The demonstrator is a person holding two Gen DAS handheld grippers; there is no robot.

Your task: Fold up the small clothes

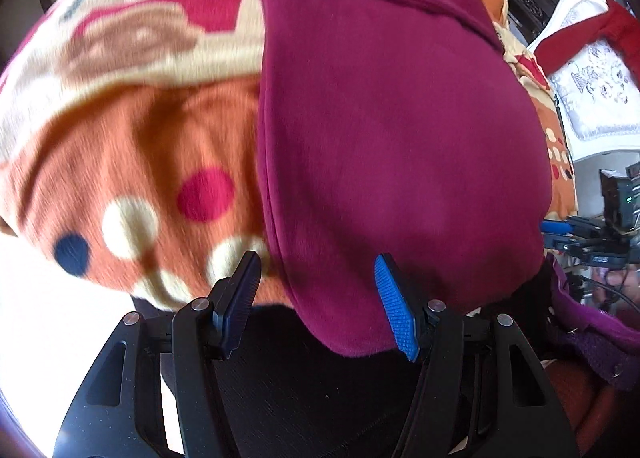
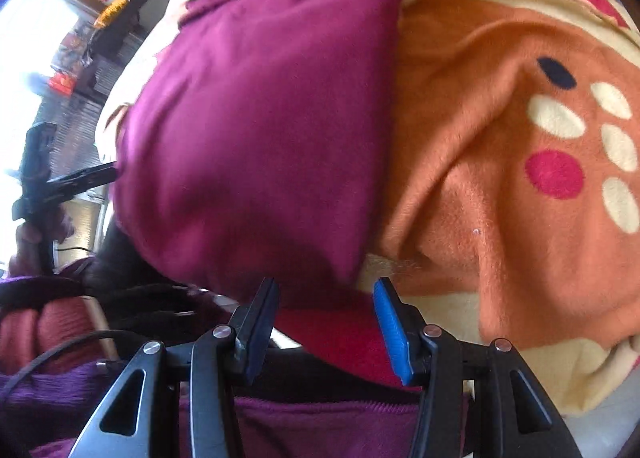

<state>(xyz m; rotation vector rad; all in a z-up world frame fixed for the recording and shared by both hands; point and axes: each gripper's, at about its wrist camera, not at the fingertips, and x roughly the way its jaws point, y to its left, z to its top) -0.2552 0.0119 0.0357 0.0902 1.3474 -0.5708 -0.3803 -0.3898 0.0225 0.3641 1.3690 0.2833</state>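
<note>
Item: maroon garment (image 1: 400, 129), soft fleece-like cloth; lies spread lengthwise on an orange and cream blanket (image 1: 132, 145) with red, cream and dark blue dots; a raised seam or folded band crosses its far end; its near rounded end hangs over the blanket's near edge.

Left tool (image 1: 316, 298): jaws spread, pointing steeply down; near end of the garment sits between the black pad and the blue pad, but neither pad presses on it; nothing pinched.

Right tool (image 2: 326, 318): jaws spread, likewise pointing down; near edge of the maroon garment (image 2: 260, 145) and a patch of red cloth (image 2: 344, 342) show between its pads, untouched as far as can be told.

Also present: a hand (image 2: 28, 242) on the left tool's handle, at the left edge of the right wrist view; white embroidered cloth (image 1: 592, 85) at the far right; purple sleeve (image 2: 52, 390) in the foreground.
</note>
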